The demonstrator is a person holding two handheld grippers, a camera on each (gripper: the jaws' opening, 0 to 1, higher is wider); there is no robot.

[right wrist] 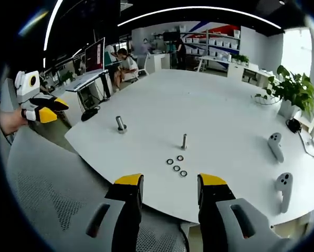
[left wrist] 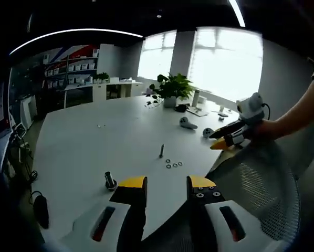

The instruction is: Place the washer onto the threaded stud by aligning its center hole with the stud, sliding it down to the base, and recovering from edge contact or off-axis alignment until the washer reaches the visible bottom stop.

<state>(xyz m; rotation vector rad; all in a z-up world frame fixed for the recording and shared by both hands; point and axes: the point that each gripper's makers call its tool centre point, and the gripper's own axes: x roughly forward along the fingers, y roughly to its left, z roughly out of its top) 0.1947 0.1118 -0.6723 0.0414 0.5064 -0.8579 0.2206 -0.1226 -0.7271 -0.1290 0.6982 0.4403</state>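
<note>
A short threaded stud (left wrist: 161, 151) (right wrist: 184, 142) stands upright on the white table (left wrist: 120, 136) (right wrist: 199, 110). Several small washers (left wrist: 173, 164) (right wrist: 176, 166) lie flat in a cluster just in front of it. My left gripper (left wrist: 166, 184) is open at the table's near edge, well short of the washers, with nothing between its jaws. My right gripper (right wrist: 169, 182) is also open and empty, off the table edge, a short way from the washers. In the left gripper view the right gripper (left wrist: 226, 137) comes in from the right, held by a hand.
A second, thicker stud on a base (left wrist: 110, 181) (right wrist: 121, 125) stands near the table edge. Two white controllers (right wrist: 275, 146) (right wrist: 284, 185) and a potted plant (left wrist: 171, 88) (right wrist: 292, 92) sit farther along. A mesh chair back (left wrist: 251, 189) (right wrist: 46, 189) is close below both grippers.
</note>
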